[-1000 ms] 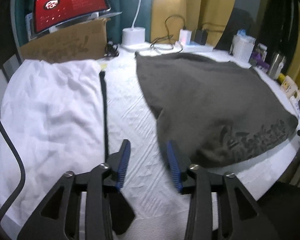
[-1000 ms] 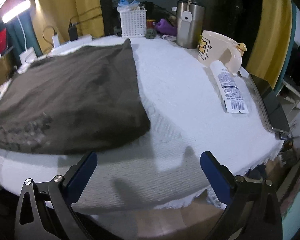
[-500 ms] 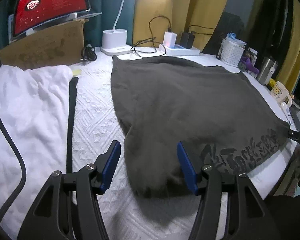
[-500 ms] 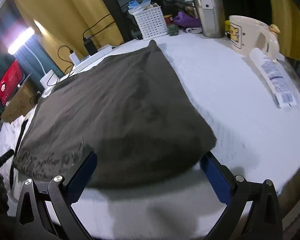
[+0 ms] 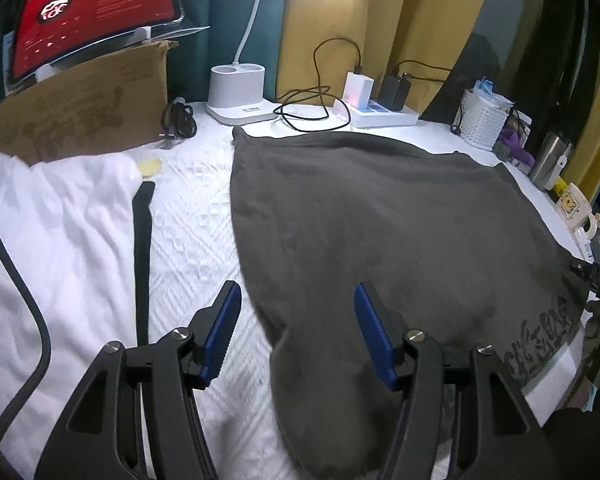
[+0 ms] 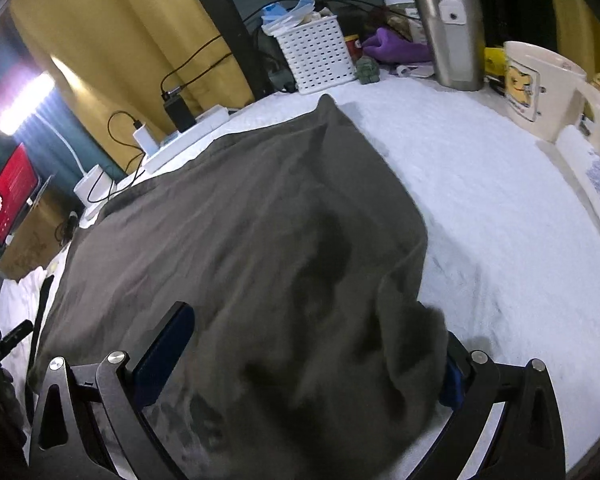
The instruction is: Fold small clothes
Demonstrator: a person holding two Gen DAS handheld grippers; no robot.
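a dark grey-brown cotton t-shirt with faint black lettering near one edge (image 5: 380,216) lies spread flat across the middle of a white quilted table cover (image 5: 192,216), its lower sleeve-like lobe reaching toward the near edge. the left gripper (image 5: 296,328), black with blue ribbed pads, hangs over that lobe; its jaws have just been opening and now stand about half apart, the shirt's edge lying below and between them with neither pad pressing on it. the right gripper (image 6: 316,344) sits over the opposite near corner of the shirt, jaws wide, with a rumpled fold of fabric bulging up between them and hiding most of the right pad; whether that pad touches the cloth i cannot tell. a crumpled white garment (image 5: 56,232) lies left of the shirt, apart from it, with a narrow black strap (image 5: 142,240) between. a cream mug with a bear picture (image 6: 540,80) stands near the table's right edge.
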